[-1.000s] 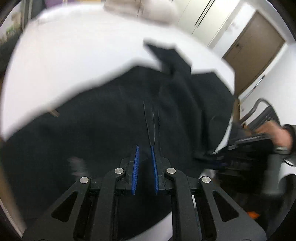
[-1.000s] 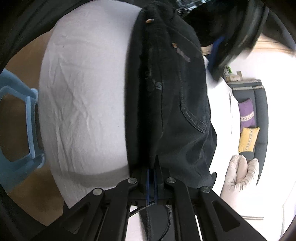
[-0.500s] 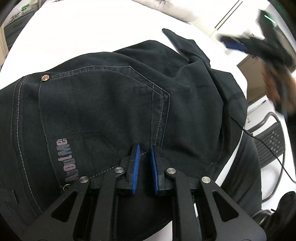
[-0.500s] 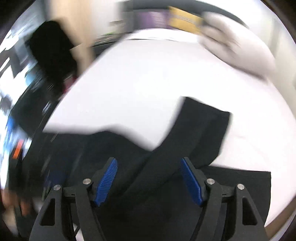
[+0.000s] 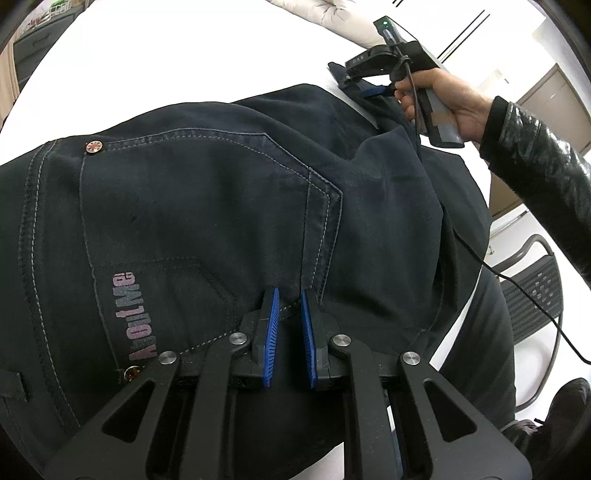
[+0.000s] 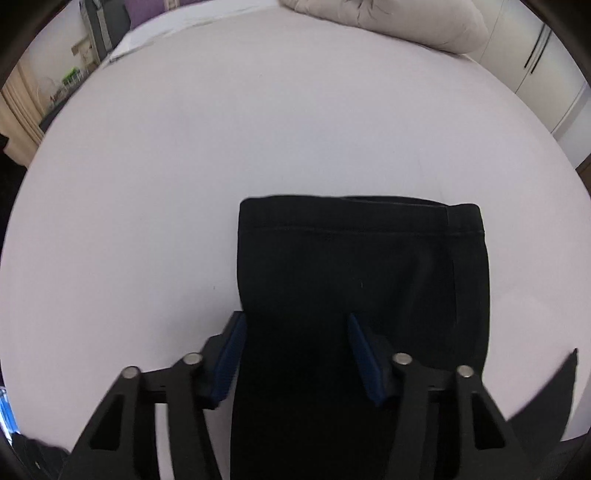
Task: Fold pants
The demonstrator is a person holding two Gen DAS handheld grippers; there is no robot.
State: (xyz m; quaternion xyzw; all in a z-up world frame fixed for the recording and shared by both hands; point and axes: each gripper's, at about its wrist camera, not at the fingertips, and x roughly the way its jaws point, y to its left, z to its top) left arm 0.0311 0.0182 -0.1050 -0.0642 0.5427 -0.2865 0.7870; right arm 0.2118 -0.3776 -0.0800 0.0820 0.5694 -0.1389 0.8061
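Dark denim pants (image 5: 207, 206) lie on the white table (image 5: 166, 55), back pocket up with a pink logo. My left gripper (image 5: 287, 325) sits low over the seat near the pocket's corner, its blue pads a narrow gap apart with cloth between them. In the right wrist view, my right gripper (image 6: 293, 350) is open and hovers over a leg of the pants (image 6: 362, 266) near its hem, one pad on each side of the cloth's left part. The right gripper also shows in the left wrist view (image 5: 373, 86) at the far leg end.
A beige cushion (image 6: 388, 22) lies at the table's far edge. A dark mesh chair (image 5: 532, 291) stands off the table's right side. A cable (image 5: 480, 258) trails from the right gripper. White cabinets (image 6: 546, 62) stand behind.
My right gripper let go of the waist, opened, and moved across to the leg end by the hem. My left gripper stayed at the seat, and the pants settled flat.
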